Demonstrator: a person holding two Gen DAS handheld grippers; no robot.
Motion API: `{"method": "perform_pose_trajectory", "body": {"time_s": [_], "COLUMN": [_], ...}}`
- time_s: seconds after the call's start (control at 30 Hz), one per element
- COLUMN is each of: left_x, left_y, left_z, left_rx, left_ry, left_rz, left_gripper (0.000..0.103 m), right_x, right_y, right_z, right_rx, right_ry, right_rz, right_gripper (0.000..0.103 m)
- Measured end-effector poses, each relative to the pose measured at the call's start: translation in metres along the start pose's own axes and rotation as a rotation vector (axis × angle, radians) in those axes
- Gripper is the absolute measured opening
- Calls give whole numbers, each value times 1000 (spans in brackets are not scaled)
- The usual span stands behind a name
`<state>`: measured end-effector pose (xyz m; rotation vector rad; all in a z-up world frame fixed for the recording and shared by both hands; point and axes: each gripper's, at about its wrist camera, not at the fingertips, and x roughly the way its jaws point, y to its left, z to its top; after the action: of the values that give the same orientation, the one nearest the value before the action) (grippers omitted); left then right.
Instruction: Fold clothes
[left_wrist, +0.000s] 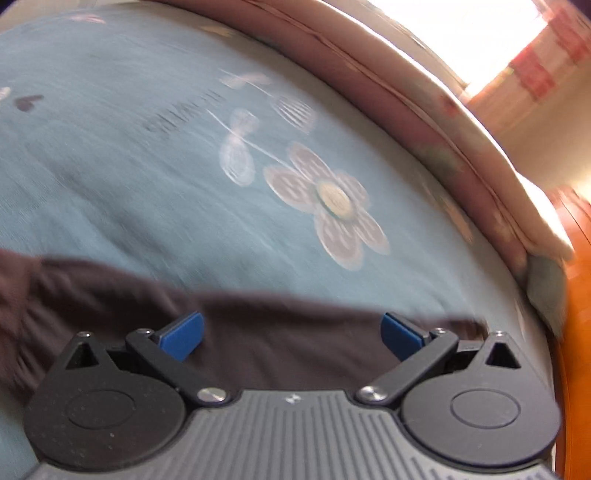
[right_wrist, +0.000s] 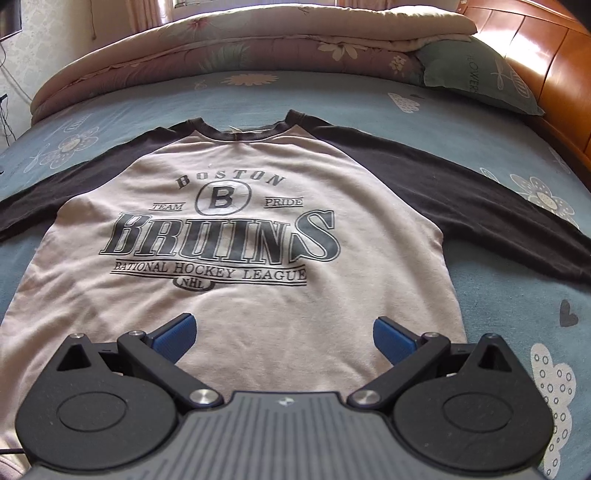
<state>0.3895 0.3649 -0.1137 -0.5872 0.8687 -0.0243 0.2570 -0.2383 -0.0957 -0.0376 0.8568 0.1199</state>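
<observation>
**Raglan shirt spread flat on the bed, both tools released**

The cream-bodied, dark-sleeved cotton raglan shirt (right_wrist: 236, 236), printed "Boston Bruins", lies face up on the blue flower-patterned bed sheet (right_wrist: 369, 107), collar away from the camera and both sleeves stretched out to the sides. The right tool (right_wrist: 283, 334) hovers over the shirt's lower body near the hem, its blue-padded fingers (right_wrist: 177, 332) spread wide with nothing between them. The left tool (left_wrist: 291, 332) sits over one dark brown sleeve (left_wrist: 273, 332) of the same shirt, its fingers likewise spread apart and gripping nothing; this view is blurred, so contact with the cloth cannot be judged. Beyond the shirt, a folded pink floral quilt (right_wrist: 221, 48) lies across the far side of the bed, with a blue-green pillow (right_wrist: 476, 74) beside it against the orange wooden headboard (right_wrist: 546, 66).
</observation>
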Motion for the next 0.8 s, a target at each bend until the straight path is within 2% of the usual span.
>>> {"method": "perform_pose_trajectory", "body": {"time_s": [0.13, 0.23, 0.33, 0.4, 0.47, 0.53, 0.67, 0.7, 0.73, 0.8], "left_x": [-5, -25, -37, -45, -50, -38, 11, 18, 13, 1], "left_y": [17, 28, 21, 11, 4, -7, -25, -22, -17, -10], "left_z": [-30, -50, -55, -51, -43, -35, -45, -51, -58, -71], "left_rx": [4, 3, 38, 87, 132, 184, 317, 309, 276, 281], "left_ry": [49, 17, 74, 50, -9, -45, -17, -10, -51, -68], "left_rz": [61, 38, 102, 143, 142, 206, 473, 494, 474, 447], "left_gripper": [101, 102, 102, 101, 102, 102, 101, 102, 102, 102], "right_x": [-9, -18, -23, -23, -24, -25, -33, -35, -36, -38], "right_y": [7, 7, 3, 2, 4, 7, 16, 18, 19, 21], "right_z": [1, 1, -2, -3, -3, -2, 0, 0, 0, 0], "right_rx": [-11, -7, 11, 26, 35, 38, 31, 27, 23, 10], "right_ry": [-24, -38, -34, -29, -23, -26, -46, -48, -49, -47], "right_rz": [4, 6, 8, 11, 7, -3, -1, -1, -3, -10], "right_gripper": [103, 103, 103, 103, 103, 103, 103, 103, 103, 103]}}
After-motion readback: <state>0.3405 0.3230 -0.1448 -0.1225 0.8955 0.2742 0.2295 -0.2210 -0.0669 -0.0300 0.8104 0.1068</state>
